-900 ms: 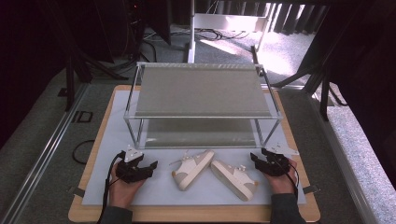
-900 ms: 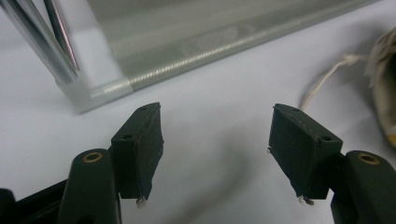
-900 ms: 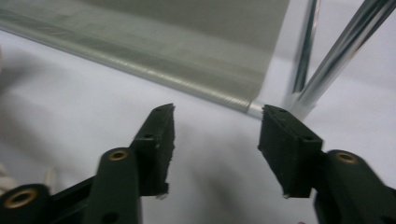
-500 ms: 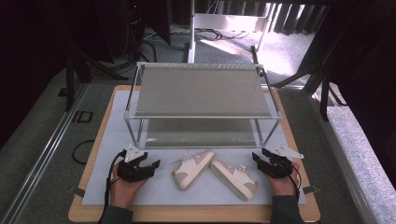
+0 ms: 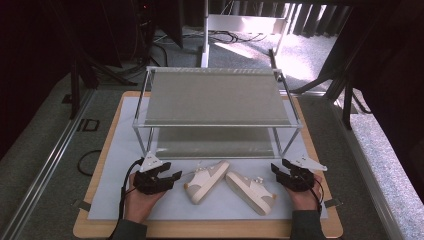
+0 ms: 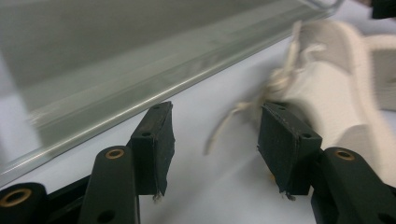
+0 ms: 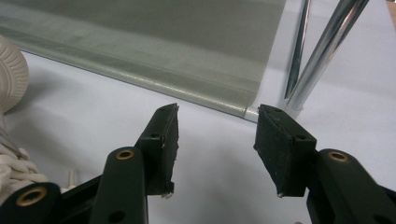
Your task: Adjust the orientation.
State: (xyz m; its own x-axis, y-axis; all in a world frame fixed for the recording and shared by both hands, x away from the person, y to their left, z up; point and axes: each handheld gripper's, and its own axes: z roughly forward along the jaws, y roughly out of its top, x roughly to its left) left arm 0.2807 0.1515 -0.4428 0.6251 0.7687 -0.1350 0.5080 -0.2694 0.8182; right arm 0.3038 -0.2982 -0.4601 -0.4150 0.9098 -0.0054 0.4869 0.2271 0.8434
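Note:
Two beige low-top shoes lie on the white mat in front of the rack, toes together: the left shoe (image 5: 207, 181) and the right shoe (image 5: 250, 186). My left gripper (image 5: 169, 176) is open just left of the left shoe. In the left gripper view its jaws (image 6: 215, 144) stand apart with a loose lace (image 6: 229, 121) between them, and the left shoe (image 6: 336, 93) lies by the right jaw. My right gripper (image 5: 279, 171) is open beside the right shoe's heel. In the right gripper view nothing lies between its jaws (image 7: 215, 144), and a shoe (image 7: 11, 79) sits at the left edge.
A two-tier metal rack (image 5: 215, 95) with grey mesh shelves stands behind the shoes. Its lower shelf (image 7: 163, 56) and a chrome leg (image 7: 322, 56) are close ahead of the right gripper. The white mat (image 5: 115, 150) rests on a wooden board (image 5: 200, 229).
My left gripper has edged right toward the left shoe. The right gripper and both shoes have barely moved.

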